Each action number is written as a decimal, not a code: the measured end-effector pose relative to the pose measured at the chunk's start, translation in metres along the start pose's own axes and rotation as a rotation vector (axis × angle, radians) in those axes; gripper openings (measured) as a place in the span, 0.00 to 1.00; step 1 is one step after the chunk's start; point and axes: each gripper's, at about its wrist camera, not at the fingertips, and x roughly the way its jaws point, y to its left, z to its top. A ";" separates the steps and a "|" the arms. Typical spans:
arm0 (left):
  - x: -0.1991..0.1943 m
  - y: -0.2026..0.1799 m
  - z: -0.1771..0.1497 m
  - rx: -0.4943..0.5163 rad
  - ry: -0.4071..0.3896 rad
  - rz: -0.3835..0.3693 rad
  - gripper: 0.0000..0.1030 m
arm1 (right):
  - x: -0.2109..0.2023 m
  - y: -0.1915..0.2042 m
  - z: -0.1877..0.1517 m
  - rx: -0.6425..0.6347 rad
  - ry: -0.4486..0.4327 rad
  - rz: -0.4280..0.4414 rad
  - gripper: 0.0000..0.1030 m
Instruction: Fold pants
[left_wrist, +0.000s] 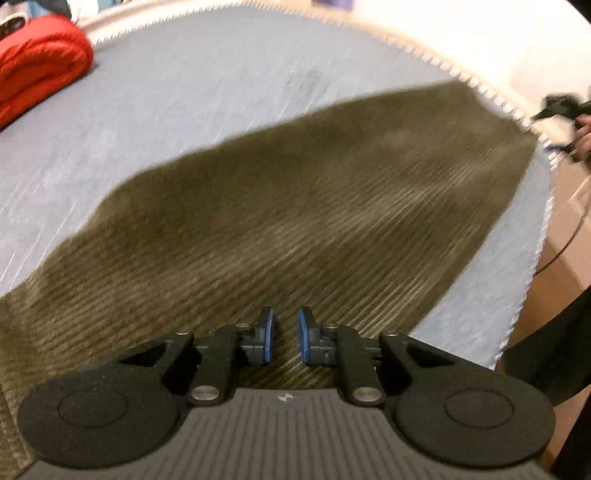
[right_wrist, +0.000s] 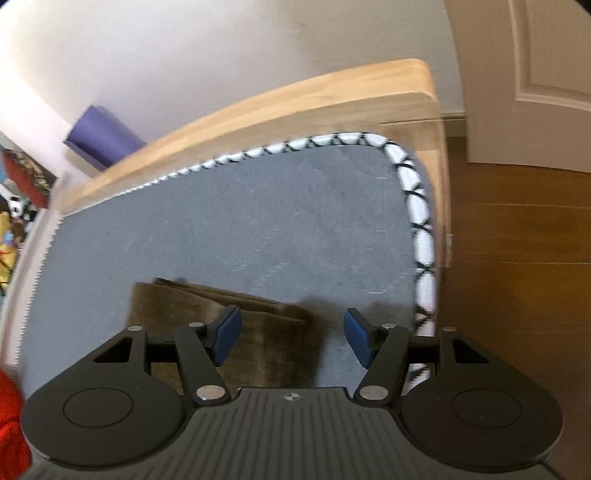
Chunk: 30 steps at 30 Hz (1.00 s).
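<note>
Olive-brown corduroy pants (left_wrist: 295, 206) lie spread flat on a bed covered by a blue-grey sheet (left_wrist: 184, 92), one end reaching the bed's far edge. The left gripper (left_wrist: 286, 334) hovers over the near part of the pants, its blue-padded fingers (left_wrist: 269, 336) drawn close with a narrow gap and nothing visibly pinched between them. The right gripper (right_wrist: 291, 339) sits over the pants' end (right_wrist: 236, 317), fingers (right_wrist: 356, 338) spread wide, empty. A red bundle (left_wrist: 40, 62) rests on the sheet's far corner
</note>
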 end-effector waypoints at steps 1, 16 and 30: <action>-0.002 -0.001 0.000 -0.001 -0.017 -0.010 0.15 | 0.003 0.003 -0.002 -0.021 0.014 -0.002 0.66; 0.012 0.013 0.003 -0.053 0.017 0.010 0.17 | 0.010 0.034 -0.024 -0.169 -0.006 0.012 0.18; -0.040 0.072 0.019 -0.290 -0.119 0.023 0.16 | -0.175 0.206 -0.257 -1.277 -0.098 0.589 0.18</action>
